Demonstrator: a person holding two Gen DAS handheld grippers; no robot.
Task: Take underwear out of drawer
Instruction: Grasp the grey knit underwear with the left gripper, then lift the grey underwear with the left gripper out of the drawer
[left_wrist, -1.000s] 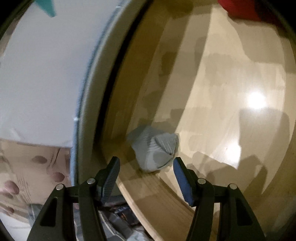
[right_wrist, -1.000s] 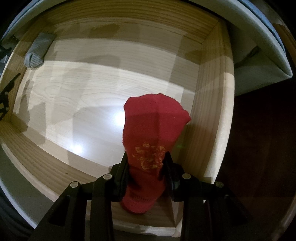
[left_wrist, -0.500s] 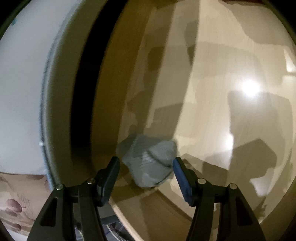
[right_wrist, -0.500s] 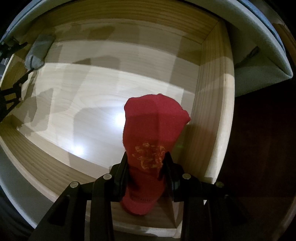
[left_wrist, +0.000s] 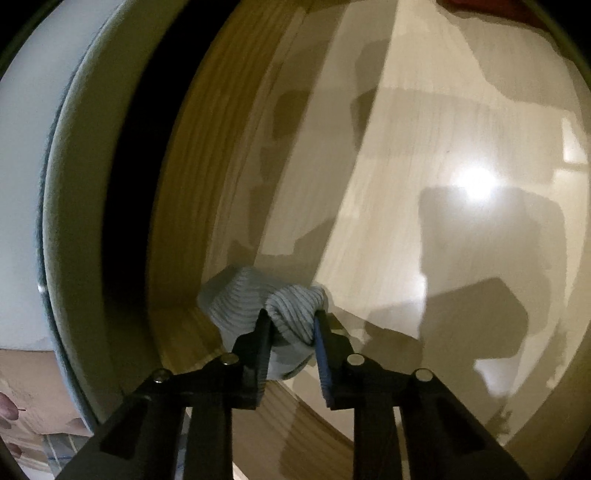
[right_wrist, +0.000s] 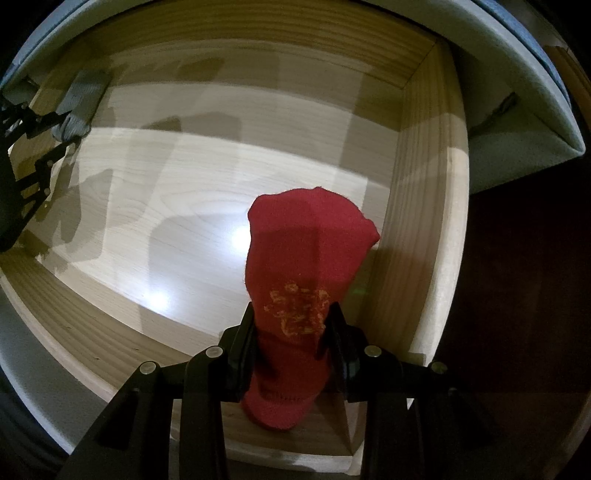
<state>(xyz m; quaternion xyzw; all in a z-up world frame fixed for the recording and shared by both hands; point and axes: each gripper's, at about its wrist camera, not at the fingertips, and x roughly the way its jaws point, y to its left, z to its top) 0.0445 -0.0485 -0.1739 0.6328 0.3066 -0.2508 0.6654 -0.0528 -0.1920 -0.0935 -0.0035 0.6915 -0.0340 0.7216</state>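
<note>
On the left wrist view my left tool (left_wrist: 290, 325) is clenched on the grey ribbed garment (left_wrist: 255, 306), which sits in the drawer (left_wrist: 207, 184) corner at about 7 o'clock of the pale floor; I'd lift straight up, since only one bunched fold is caught and the wooden wall stands just beside it. On the right wrist view my right tool (right_wrist: 290, 325) grips the red garment (right_wrist: 303, 266) at 5 o'clock, near the right-hand wall, and I'd raise it clear of the rim. The drawer's glossy wood throws lamp glare, the room beyond is dark.
</note>
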